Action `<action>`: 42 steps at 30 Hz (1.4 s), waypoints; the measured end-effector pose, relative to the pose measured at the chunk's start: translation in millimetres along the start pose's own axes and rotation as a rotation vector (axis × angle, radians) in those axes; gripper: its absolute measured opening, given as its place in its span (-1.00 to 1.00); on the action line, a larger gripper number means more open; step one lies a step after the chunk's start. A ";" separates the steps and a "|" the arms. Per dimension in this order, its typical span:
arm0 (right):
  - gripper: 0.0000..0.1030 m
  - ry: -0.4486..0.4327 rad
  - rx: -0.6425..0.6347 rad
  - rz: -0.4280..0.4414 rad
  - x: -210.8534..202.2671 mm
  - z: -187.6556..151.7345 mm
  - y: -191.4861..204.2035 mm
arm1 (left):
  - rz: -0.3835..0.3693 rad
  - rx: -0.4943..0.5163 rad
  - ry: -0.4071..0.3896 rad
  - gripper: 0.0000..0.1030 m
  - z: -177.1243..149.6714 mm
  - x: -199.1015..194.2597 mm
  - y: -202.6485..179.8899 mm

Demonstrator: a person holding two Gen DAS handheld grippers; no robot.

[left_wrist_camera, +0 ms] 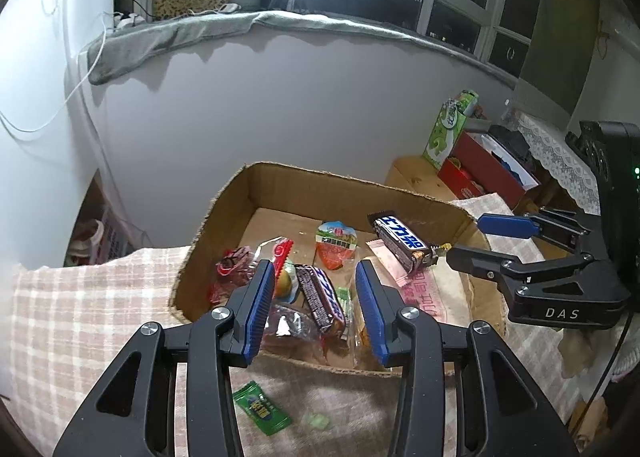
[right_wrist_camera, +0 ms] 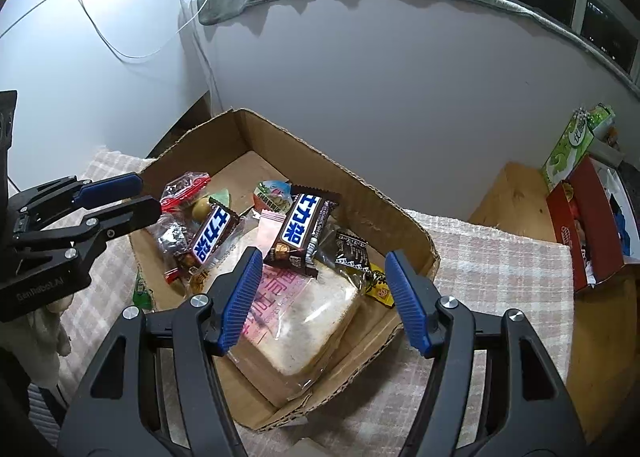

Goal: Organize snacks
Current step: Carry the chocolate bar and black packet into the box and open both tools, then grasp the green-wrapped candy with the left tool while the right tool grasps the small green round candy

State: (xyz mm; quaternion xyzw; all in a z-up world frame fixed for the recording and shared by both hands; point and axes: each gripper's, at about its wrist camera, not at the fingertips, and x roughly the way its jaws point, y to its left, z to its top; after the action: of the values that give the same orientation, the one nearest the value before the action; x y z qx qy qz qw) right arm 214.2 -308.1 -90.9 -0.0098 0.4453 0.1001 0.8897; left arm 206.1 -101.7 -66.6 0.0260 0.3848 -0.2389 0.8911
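Observation:
A shallow cardboard box [left_wrist_camera: 312, 185] [right_wrist_camera: 404, 217] sits on a checked cloth and holds several snacks. Two dark Snickers bars lie in it: one at the back right [left_wrist_camera: 402, 243] [right_wrist_camera: 302, 231], one nearer the left [left_wrist_camera: 320, 293] [right_wrist_camera: 210, 237]. A bagged slice of bread [right_wrist_camera: 304, 321] fills the box's right part, with a jelly cup [left_wrist_camera: 335, 243] [right_wrist_camera: 274, 195] behind. A green candy [left_wrist_camera: 262, 407] lies on the cloth outside the box. My left gripper [left_wrist_camera: 316, 309] [right_wrist_camera: 138, 197] is open and empty over the box's near edge. My right gripper [right_wrist_camera: 324, 301] [left_wrist_camera: 468, 237] is open and empty above the bread.
A wooden surface [right_wrist_camera: 516, 193] lies to the right with a red box [right_wrist_camera: 588, 225] and a green carton [right_wrist_camera: 568, 145] on it. A white wall rises just behind the cardboard box. A small pale green scrap [left_wrist_camera: 318, 421] lies on the cloth.

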 end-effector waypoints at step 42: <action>0.03 0.063 -0.269 0.211 4.3 -94.5 133.3 | 0.052 -0.100 0.116 -0.21 -87.5 -4.9 44.8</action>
State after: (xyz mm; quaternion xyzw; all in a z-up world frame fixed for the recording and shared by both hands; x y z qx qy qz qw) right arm 117.1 -186.8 -141.8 -0.0850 0.4542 0.2510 0.8506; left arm 164.3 -40.0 -130.8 0.0050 0.4466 -0.1943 0.8734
